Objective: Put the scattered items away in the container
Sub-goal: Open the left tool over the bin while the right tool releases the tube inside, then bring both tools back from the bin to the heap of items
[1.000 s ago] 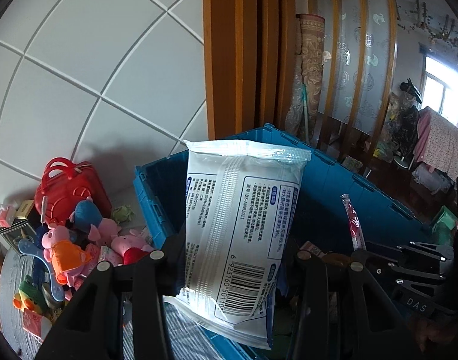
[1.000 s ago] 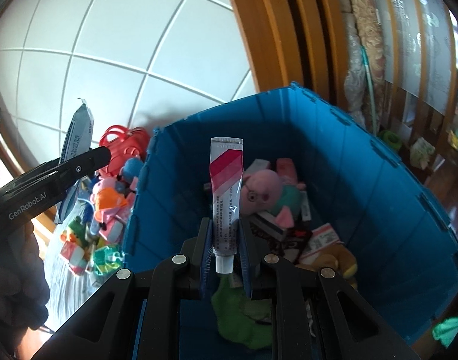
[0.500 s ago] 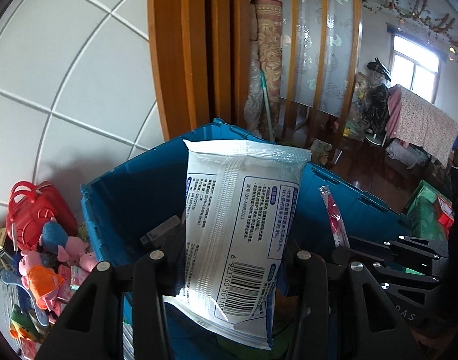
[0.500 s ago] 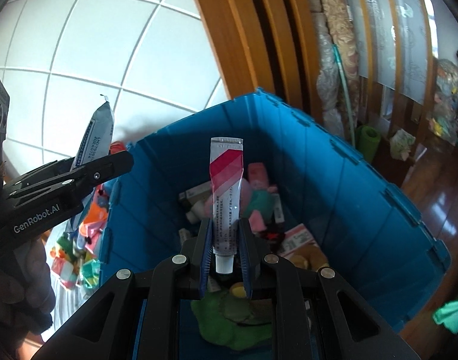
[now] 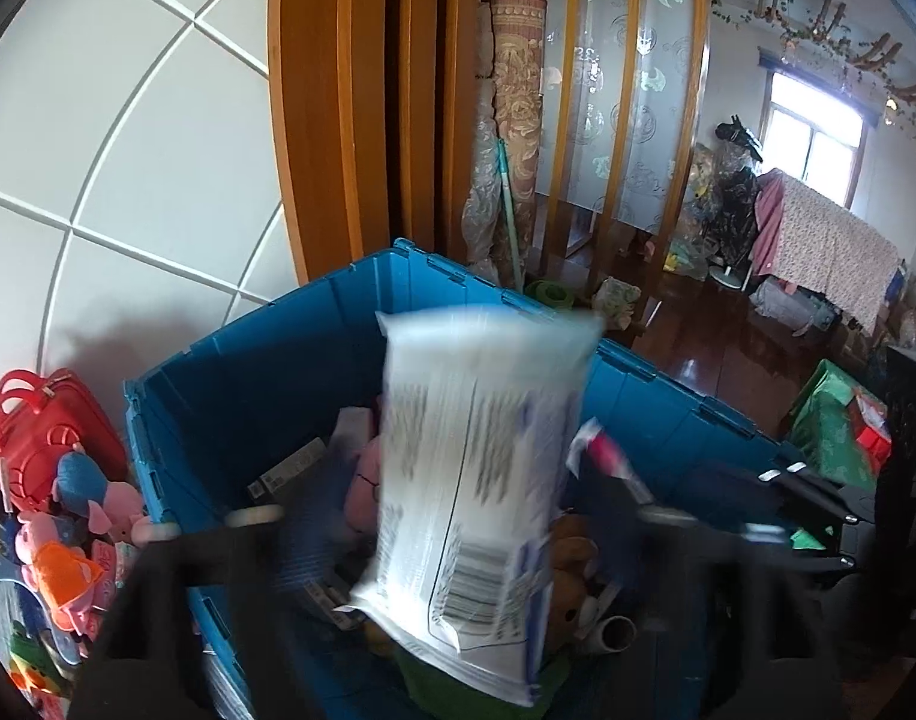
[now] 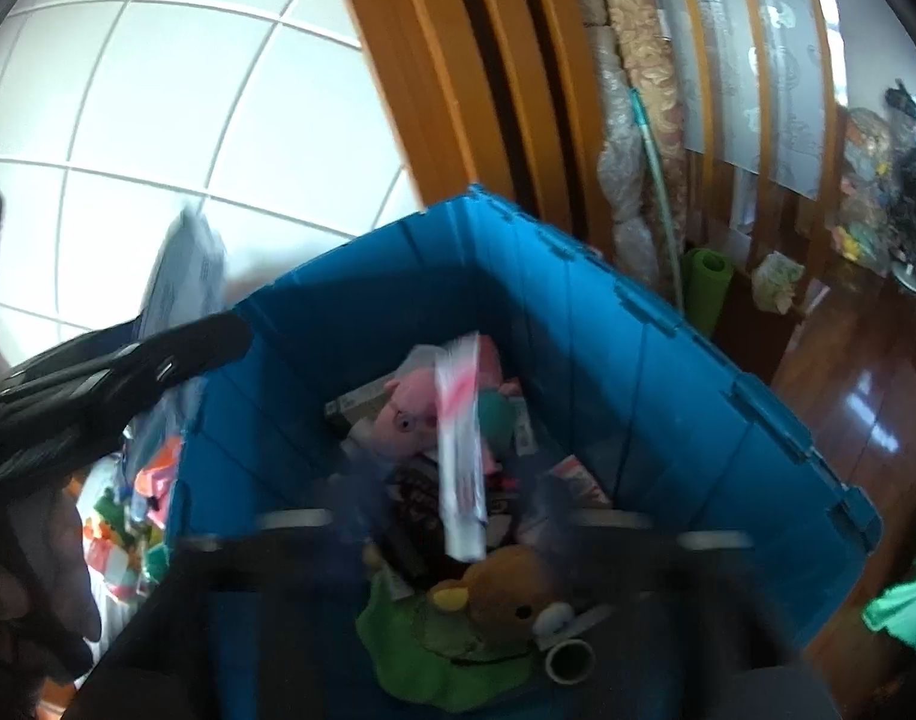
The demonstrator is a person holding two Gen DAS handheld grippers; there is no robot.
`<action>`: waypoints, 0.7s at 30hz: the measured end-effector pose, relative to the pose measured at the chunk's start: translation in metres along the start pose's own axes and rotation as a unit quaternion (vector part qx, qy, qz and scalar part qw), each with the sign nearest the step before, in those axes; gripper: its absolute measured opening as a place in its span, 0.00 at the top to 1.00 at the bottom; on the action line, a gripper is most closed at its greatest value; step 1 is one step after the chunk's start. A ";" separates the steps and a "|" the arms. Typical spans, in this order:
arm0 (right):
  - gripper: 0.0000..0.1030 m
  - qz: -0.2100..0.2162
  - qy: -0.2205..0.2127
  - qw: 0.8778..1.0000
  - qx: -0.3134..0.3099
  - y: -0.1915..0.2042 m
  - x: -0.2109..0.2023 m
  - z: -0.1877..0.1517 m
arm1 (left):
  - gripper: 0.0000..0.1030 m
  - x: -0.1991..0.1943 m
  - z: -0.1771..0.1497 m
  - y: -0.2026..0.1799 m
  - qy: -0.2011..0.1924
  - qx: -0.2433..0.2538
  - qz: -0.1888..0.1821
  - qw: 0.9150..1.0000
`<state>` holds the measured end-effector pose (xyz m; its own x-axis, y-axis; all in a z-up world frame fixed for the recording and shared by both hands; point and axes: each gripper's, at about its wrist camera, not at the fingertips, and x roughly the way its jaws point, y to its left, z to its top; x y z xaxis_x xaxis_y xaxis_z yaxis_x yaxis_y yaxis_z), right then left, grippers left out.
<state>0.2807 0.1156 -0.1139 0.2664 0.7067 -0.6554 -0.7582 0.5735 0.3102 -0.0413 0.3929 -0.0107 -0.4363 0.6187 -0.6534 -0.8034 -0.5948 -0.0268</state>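
Left wrist view: our left gripper [image 5: 458, 546] hangs over the blue crate [image 5: 230, 384], and its jaws have just been opening. The white wipes pack [image 5: 475, 468] sits between them, smeared with motion, tilted, no pad visibly pressing on it, so we read it as let go and dropping into the crate. Items already in the crate: a pink plush [image 5: 365, 480], a brown bear plush [image 5: 571, 570], a cardboard tube [image 5: 616, 633], flat packets. Still left outside, by the crate's left wall: red toy bag [image 5: 44, 438] and a heap of small plush toys [image 5: 74, 534]. The gripper's fingers are badly blurred; the heap is cut off by the frame edge.

Right wrist view: our right gripper [image 6: 458, 525] is also over the crate [image 6: 637, 372], jaws just been opening, now wide apart. The red-and-white tube [image 6: 460, 450] is between them, blurred, apparently free and falling toward the pink plush [image 6: 407, 414]. The left gripper [image 6: 122, 372] shows at the left with the pack's edge [image 6: 182, 276] behind it. The crate's floor is mostly hidden under clutter; we cannot count what remains outside.
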 end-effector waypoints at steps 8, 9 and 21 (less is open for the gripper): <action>0.00 -0.012 -0.007 1.000 0.017 -0.008 0.009 -0.001 | 0.00 -0.001 -0.007 0.023 0.019 -0.013 0.025 0.999; 0.00 -0.010 -0.009 1.000 0.016 -0.007 0.009 -0.001 | 0.00 -0.003 -0.010 0.027 0.020 -0.016 0.028 0.999; 0.00 0.055 -0.003 0.997 -0.053 0.080 0.019 0.007 | 0.00 -0.047 -0.058 0.109 0.021 -0.095 0.097 0.990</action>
<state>0.2286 0.1778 -0.0968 0.1811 0.7656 -0.6173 -0.8412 0.4458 0.3062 -0.0849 0.2696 -0.0271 -0.5555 0.4636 -0.6903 -0.6132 -0.7891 -0.0365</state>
